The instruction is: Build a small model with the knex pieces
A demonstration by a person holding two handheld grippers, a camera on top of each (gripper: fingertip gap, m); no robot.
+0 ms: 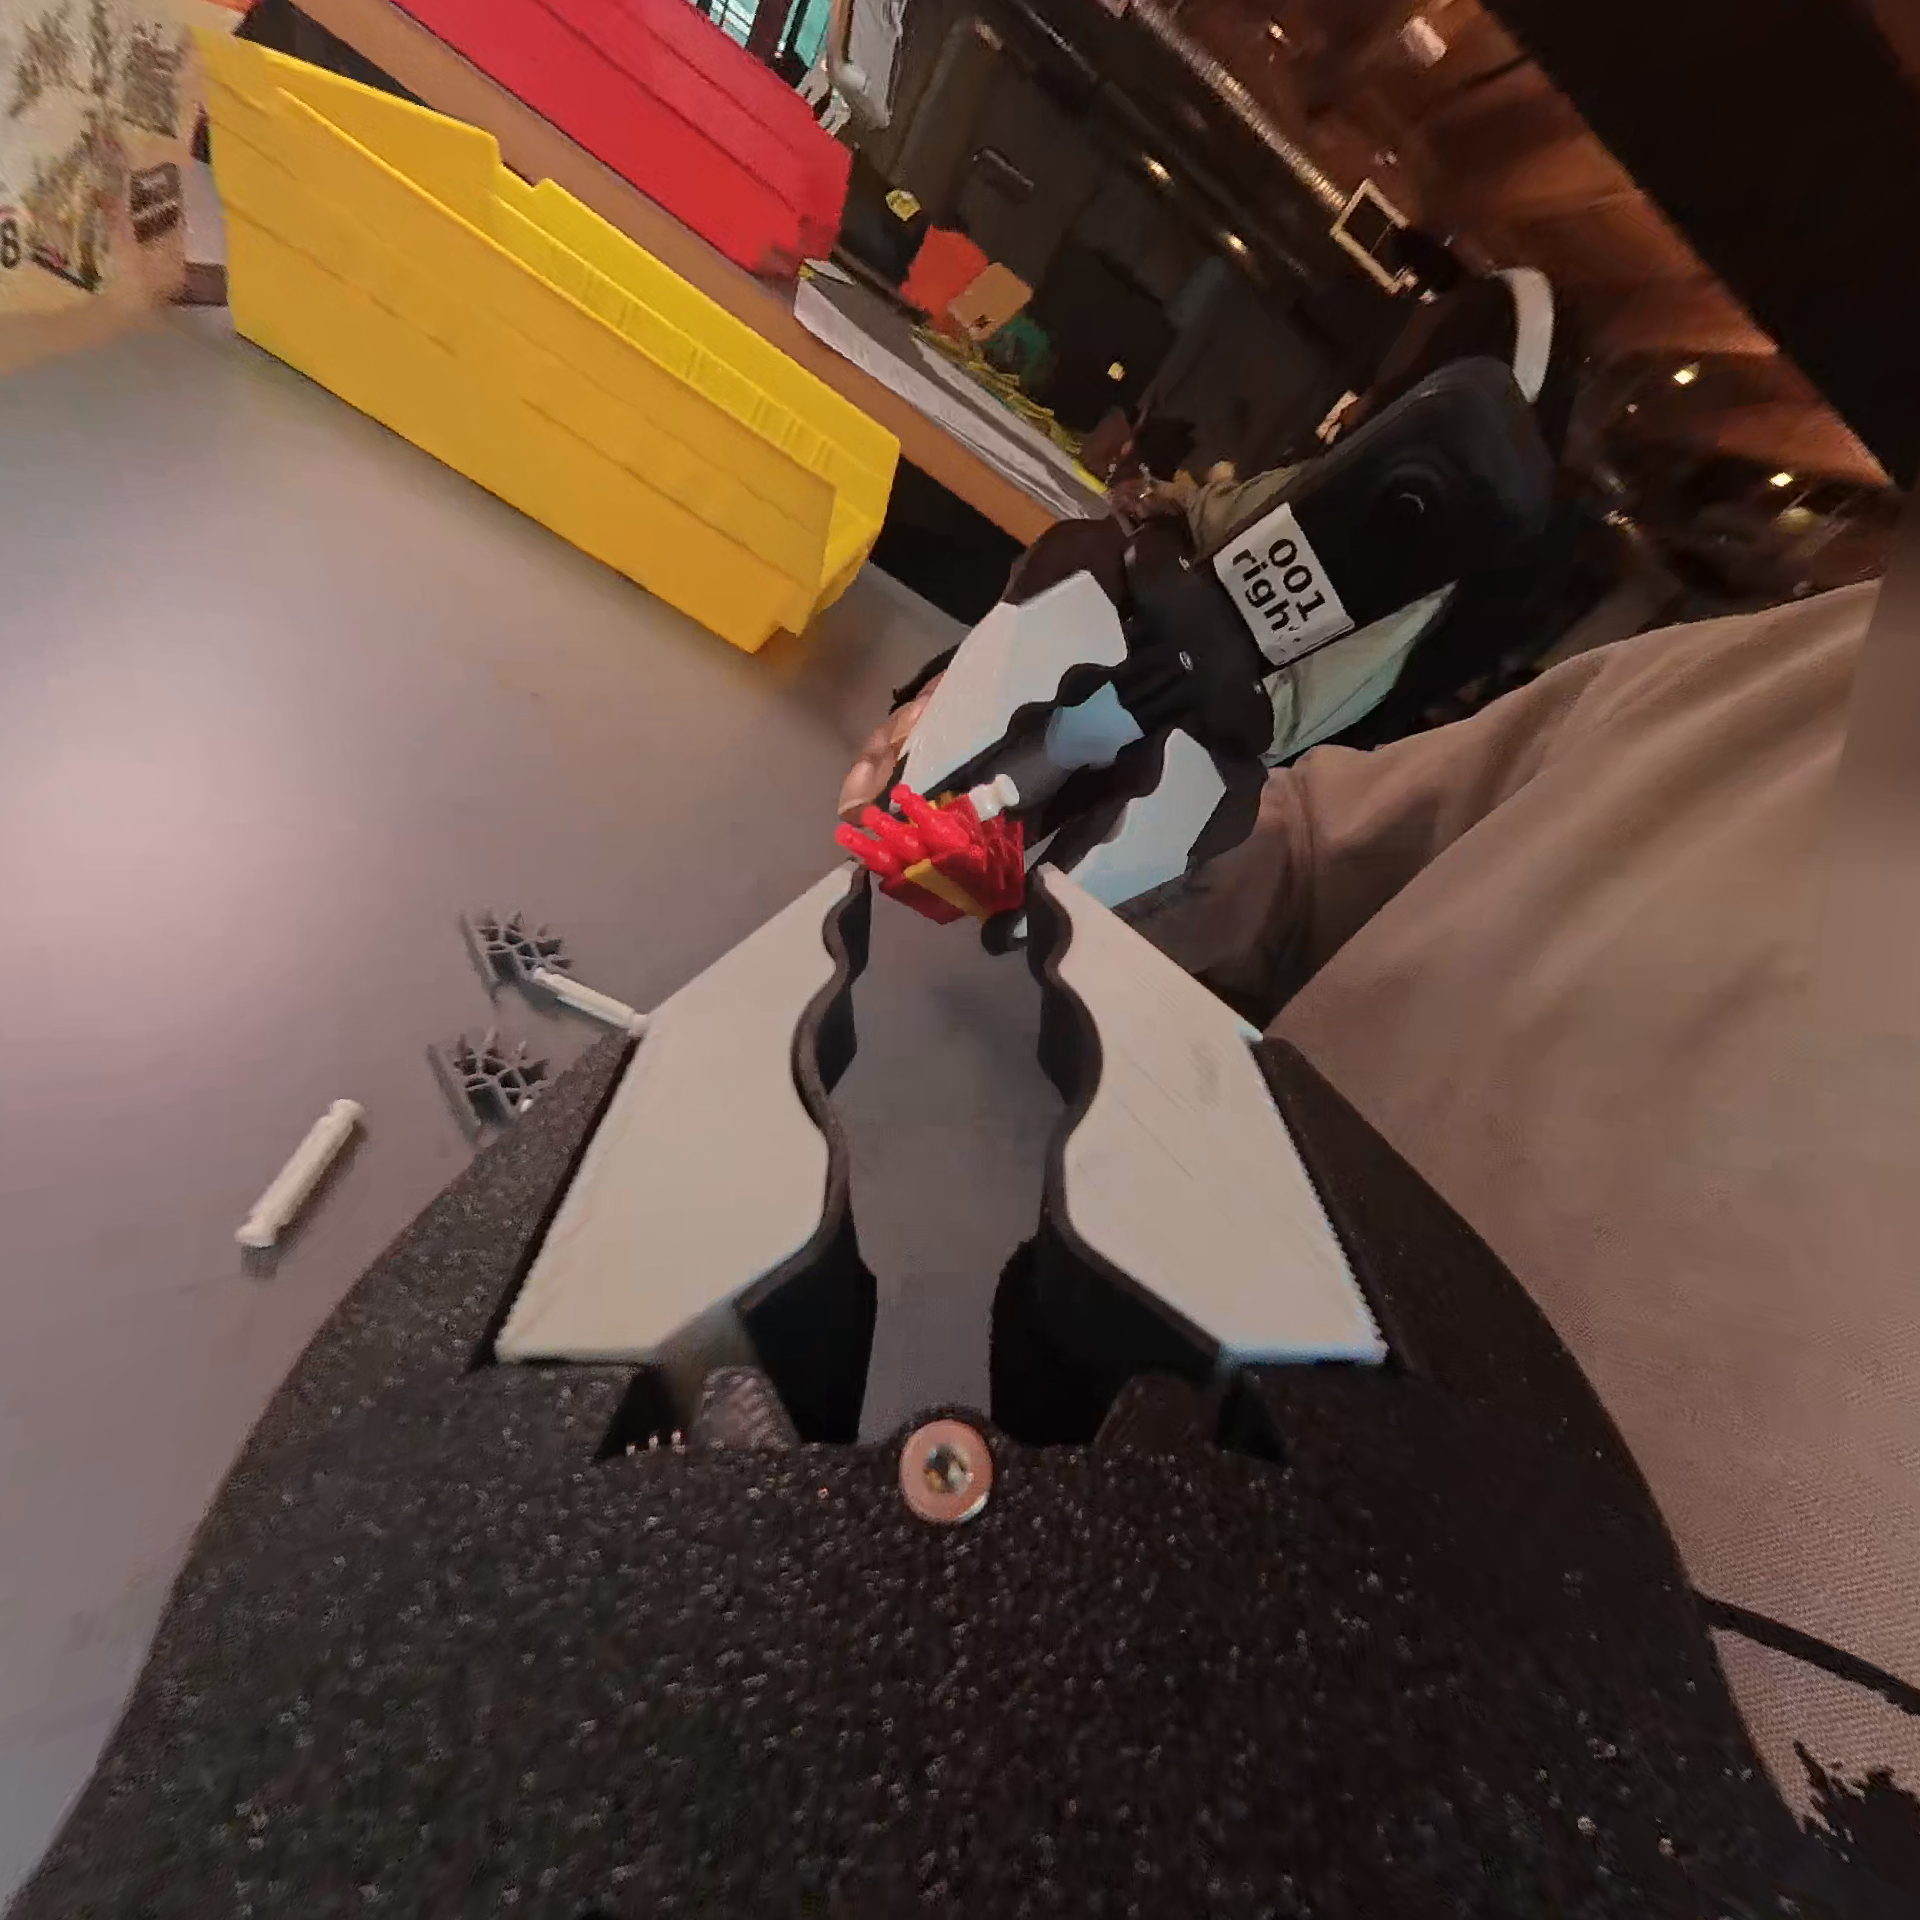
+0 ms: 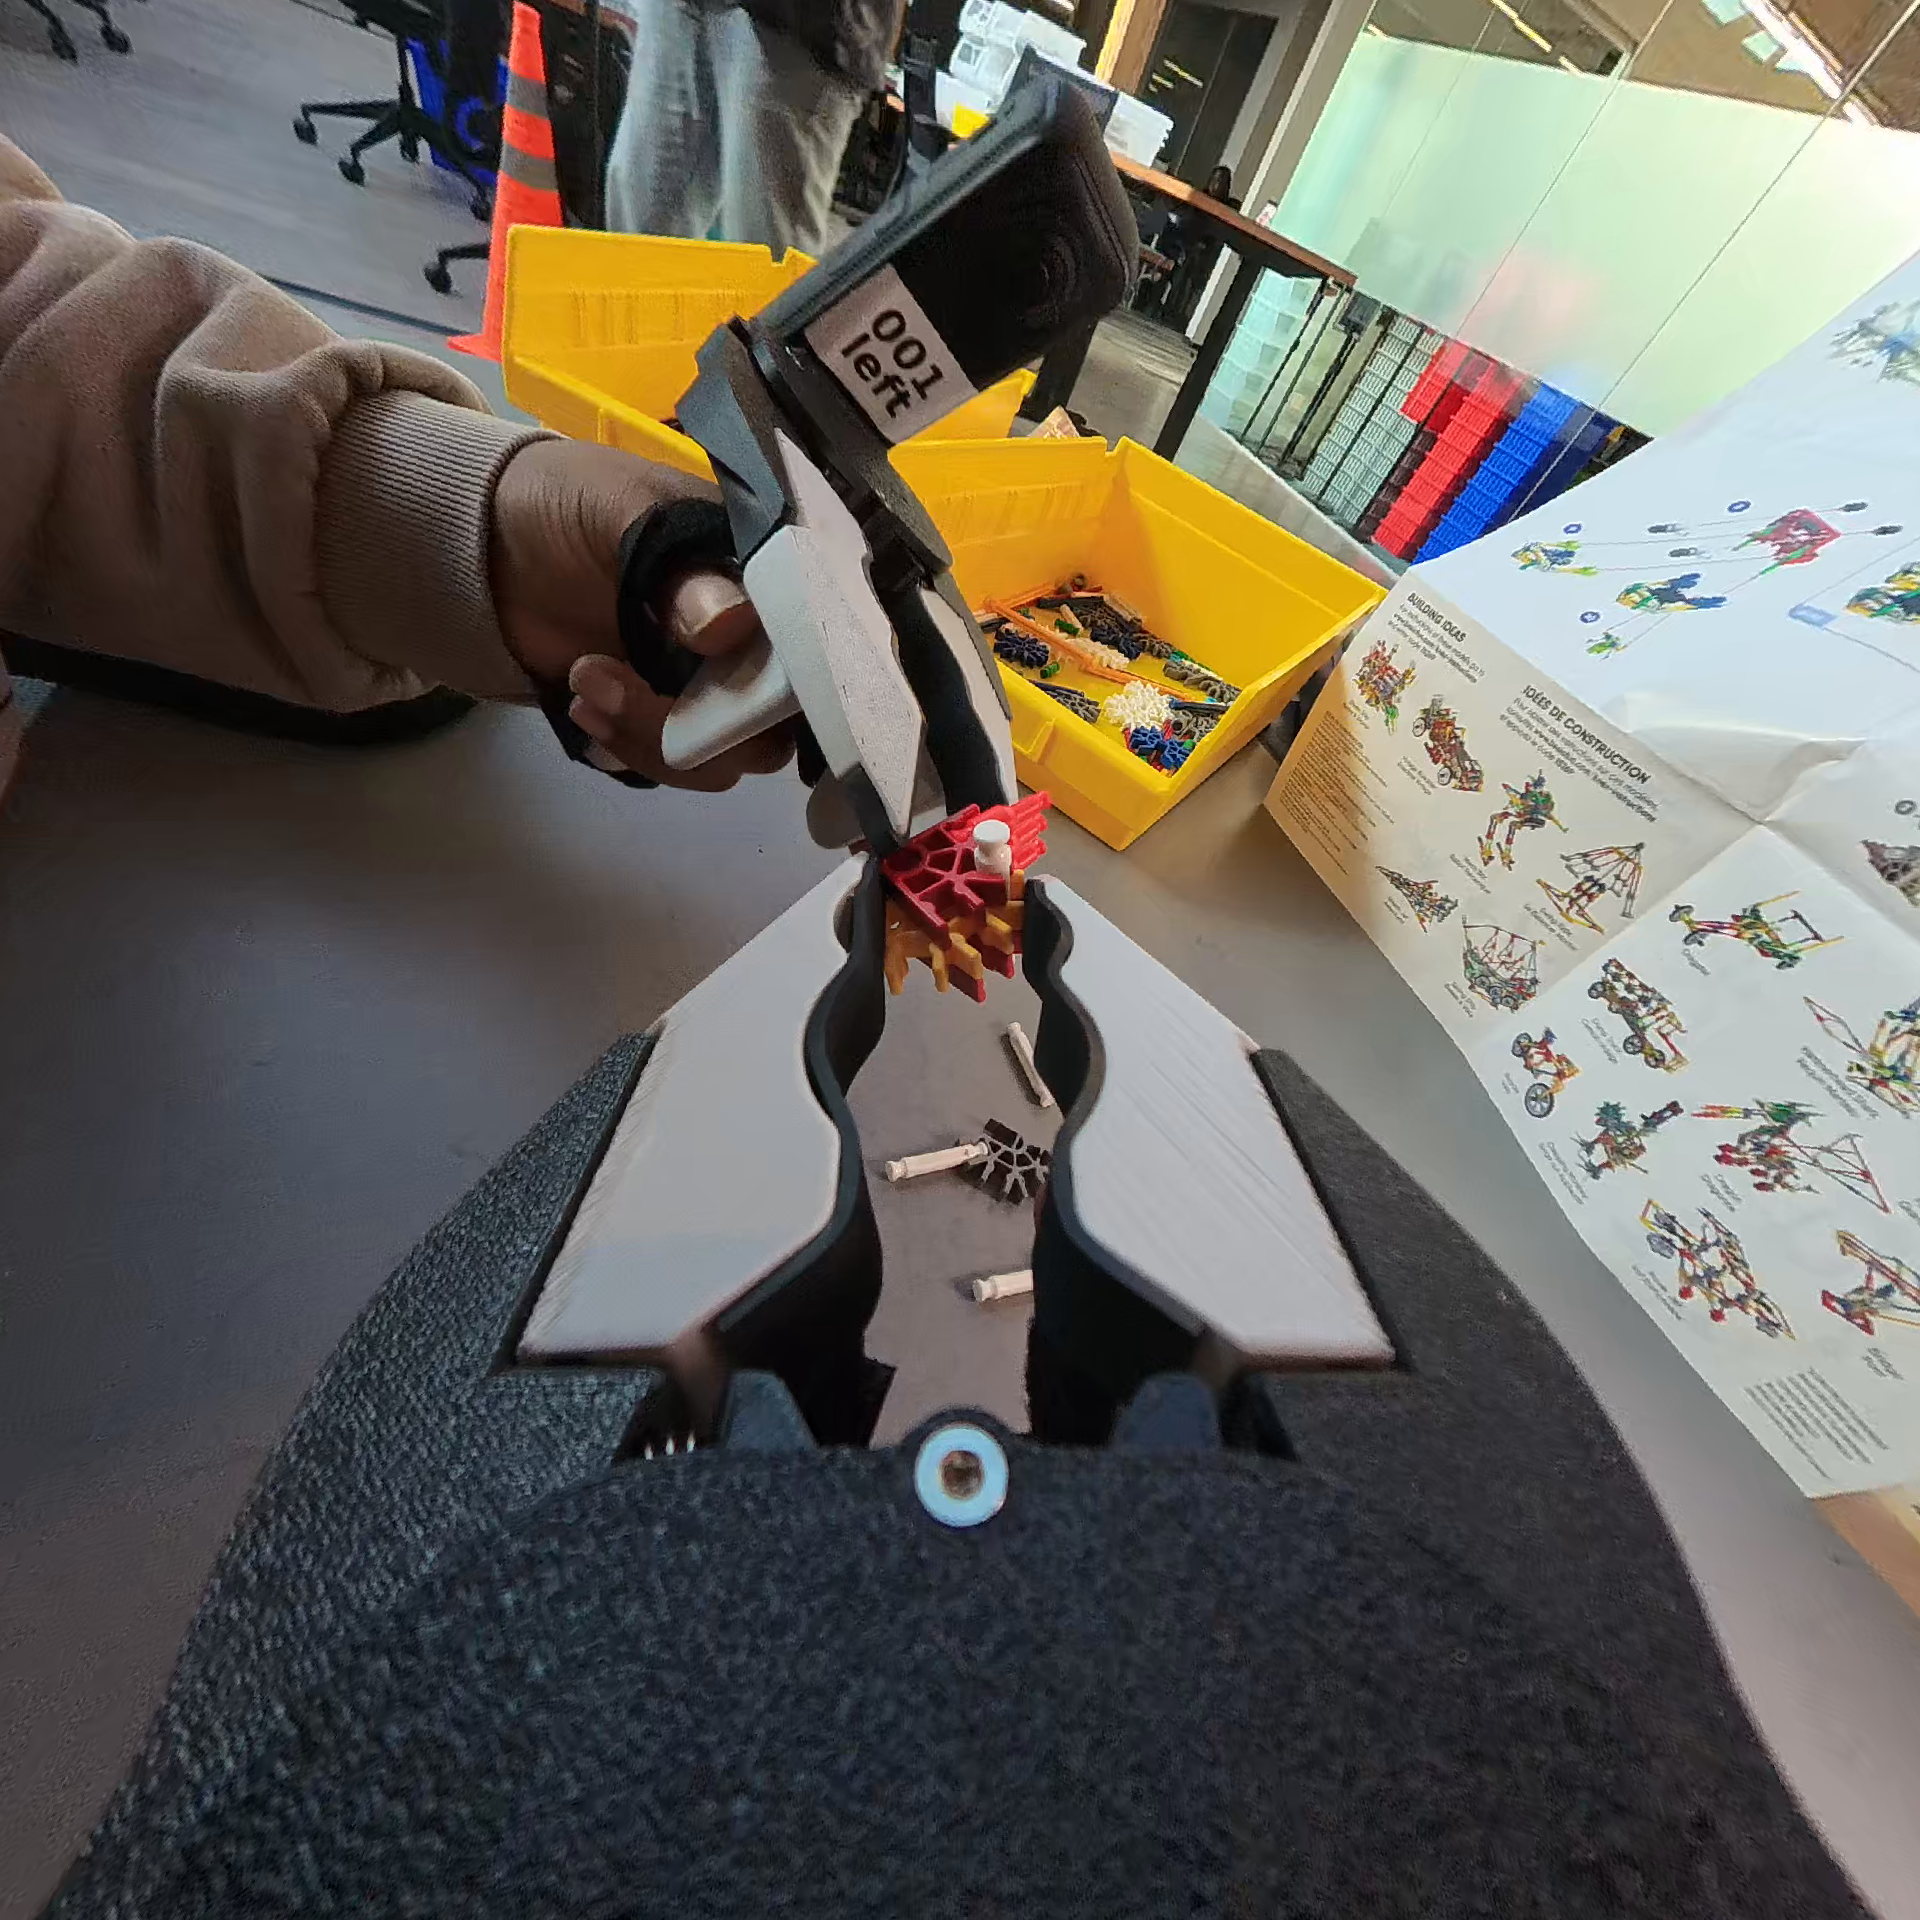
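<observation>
Your grey table (image 2: 312, 1039) carries two yellow bins (image 2: 1195, 540) side by side; the nearer one holds a jumble of coloured rods and connectors, while the farther bin's contents are hidden behind your left gripper (image 2: 883, 831); an unfolded instruction sheet (image 2: 1610, 935) runs off the right edge; your right gripper (image 2: 951, 914) and the left are both closed on one stacked cluster of red and yellow connectors (image 2: 961, 904), held above the table between the tips, a white rod (image 2: 992, 844) standing out of it; below lie two dark grey connectors (image 1: 514, 951), one half hidden, and three loose white rods (image 2: 1029, 1062).
</observation>
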